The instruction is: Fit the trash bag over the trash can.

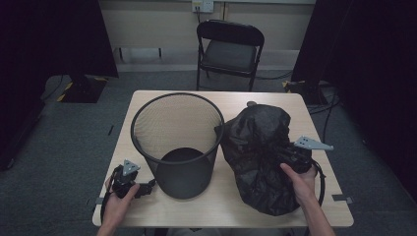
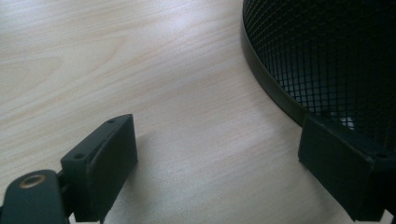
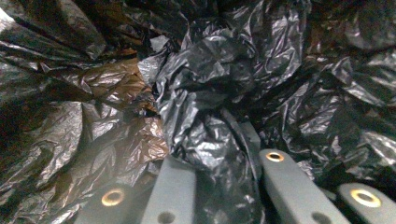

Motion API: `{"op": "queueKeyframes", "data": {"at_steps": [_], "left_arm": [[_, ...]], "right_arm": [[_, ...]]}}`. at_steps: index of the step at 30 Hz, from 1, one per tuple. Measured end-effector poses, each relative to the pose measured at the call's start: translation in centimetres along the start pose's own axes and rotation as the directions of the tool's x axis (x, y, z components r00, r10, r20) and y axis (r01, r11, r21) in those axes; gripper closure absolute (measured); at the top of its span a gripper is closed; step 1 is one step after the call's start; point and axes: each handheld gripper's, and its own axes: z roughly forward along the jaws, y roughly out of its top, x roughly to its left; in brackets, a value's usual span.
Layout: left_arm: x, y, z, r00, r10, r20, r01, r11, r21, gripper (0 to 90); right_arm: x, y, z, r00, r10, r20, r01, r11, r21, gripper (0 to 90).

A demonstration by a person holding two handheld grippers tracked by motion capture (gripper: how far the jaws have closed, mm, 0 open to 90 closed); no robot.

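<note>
Lifting: the right gripper [image 1: 290, 156] has its jaws pinched on a fold of the black bin bag [image 1: 260, 147] — plastic bunches between them in the right gripper view.
Bag: crumpled in a heap on the table [image 1: 231, 206], just right of the wire bin [image 1: 178, 142], touching its rim.
Left gripper [image 1: 147, 187]: jaws wide, nothing between them, low on the table at the bin's base.
Done: bag gripped.
Left: by the look of it, opening the bag and lining the bin — not yet started; the bin stands bare.
</note>
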Motion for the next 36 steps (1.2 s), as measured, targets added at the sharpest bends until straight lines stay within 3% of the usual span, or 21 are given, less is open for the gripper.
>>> {"op": "queueKeyframes", "data": {"at_steps": [13, 36], "left_arm": [[0.0, 0.0, 0.0, 1.0, 0.001, 0.0, -0.001, 1.0, 0.0, 11.2], [0.5, 0.0, -0.1, 0.9999, -0.006, -0.013, 0.006, 1.0, -0.006, 15.1]], "right_arm": [[1.2, 1.8, -1.2, 0.999, -0.034, -0.028, 0.032, 0.997, -0.065, 82.8], [3.2, 5.6, -3.6, 0.9942, -0.068, -0.083, 0.049, 0.977, -0.208, 82.9]]}}
